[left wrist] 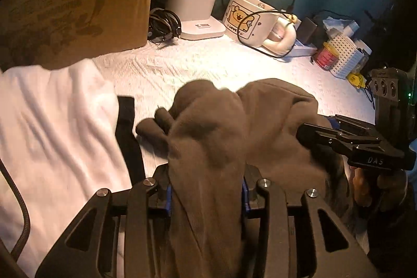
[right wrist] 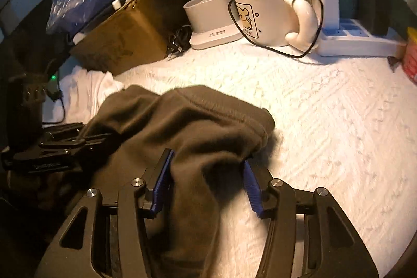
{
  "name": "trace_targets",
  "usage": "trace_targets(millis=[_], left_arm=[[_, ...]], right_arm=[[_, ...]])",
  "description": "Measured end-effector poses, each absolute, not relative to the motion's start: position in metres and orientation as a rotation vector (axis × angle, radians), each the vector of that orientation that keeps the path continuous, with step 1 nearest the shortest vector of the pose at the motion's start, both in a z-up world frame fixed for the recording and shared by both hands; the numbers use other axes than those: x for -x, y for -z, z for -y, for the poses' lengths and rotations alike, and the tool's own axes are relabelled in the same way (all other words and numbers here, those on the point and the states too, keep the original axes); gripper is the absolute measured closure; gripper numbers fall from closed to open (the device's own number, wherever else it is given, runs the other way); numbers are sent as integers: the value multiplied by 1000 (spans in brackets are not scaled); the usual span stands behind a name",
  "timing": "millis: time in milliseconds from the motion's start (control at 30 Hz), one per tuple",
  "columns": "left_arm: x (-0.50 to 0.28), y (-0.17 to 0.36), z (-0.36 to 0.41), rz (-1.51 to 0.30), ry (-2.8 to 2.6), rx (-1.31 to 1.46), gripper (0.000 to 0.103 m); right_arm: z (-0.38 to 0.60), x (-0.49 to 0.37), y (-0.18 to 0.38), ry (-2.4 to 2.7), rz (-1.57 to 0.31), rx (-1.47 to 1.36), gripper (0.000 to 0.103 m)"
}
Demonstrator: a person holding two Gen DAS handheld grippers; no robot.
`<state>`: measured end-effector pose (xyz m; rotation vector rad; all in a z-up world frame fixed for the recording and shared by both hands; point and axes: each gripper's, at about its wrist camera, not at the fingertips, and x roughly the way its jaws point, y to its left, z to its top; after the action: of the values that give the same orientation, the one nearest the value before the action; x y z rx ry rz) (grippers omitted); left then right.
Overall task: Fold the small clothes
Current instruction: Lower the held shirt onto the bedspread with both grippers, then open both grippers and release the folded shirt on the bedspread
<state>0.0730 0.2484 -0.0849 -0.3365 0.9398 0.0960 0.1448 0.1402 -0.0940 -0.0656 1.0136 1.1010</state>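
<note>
A dark brown garment (left wrist: 273,121) (right wrist: 182,121) lies bunched on the white textured table cover (left wrist: 195,64) (right wrist: 325,121). One fold of it runs back between the fingers of my left gripper (left wrist: 206,181), filling the gap from pad to pad. My left gripper (right wrist: 86,140) also shows at the left edge of the right wrist view. Another fold lies between the blue pads of my right gripper (right wrist: 208,173), which stand wide with a gap on the right side. In the left wrist view my right gripper (left wrist: 302,132) reaches in from the right onto the cloth.
A white garment (left wrist: 52,121) with a black strip (left wrist: 127,127) beside it lies to the left. Along the back stand a cardboard box (left wrist: 78,12), a lamp base (left wrist: 192,4), a mug (left wrist: 250,20) with a loose cable, a power strip (right wrist: 359,41) and a white basket (left wrist: 344,56).
</note>
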Motion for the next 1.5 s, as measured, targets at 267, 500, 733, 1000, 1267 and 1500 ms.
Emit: trace_targets(millis=[267,500,733,1000,1267,1500], left_arm=[[-88,77,-268,-897,-177,272,66],[-104,85,-266,-912,-196,171,66],[-101,75,-265,-880,-230,130,63],[-78,53,-248,-838,-247,102,63],[-50,50,-231,-876,-283,89,63],[-31,57,-212,-916,-265,89,63]], right_arm=[[-138,-165,89,-1125,-963,-24,68],[-137,-175,94,-1075,-986,19,72],[-135,-174,93,-1023,-974,50,72],[-126,-169,90,-924,-948,71,68],[-116,-157,83,-889,-942,70,67],[-106,-136,77,-913,-940,74,67]])
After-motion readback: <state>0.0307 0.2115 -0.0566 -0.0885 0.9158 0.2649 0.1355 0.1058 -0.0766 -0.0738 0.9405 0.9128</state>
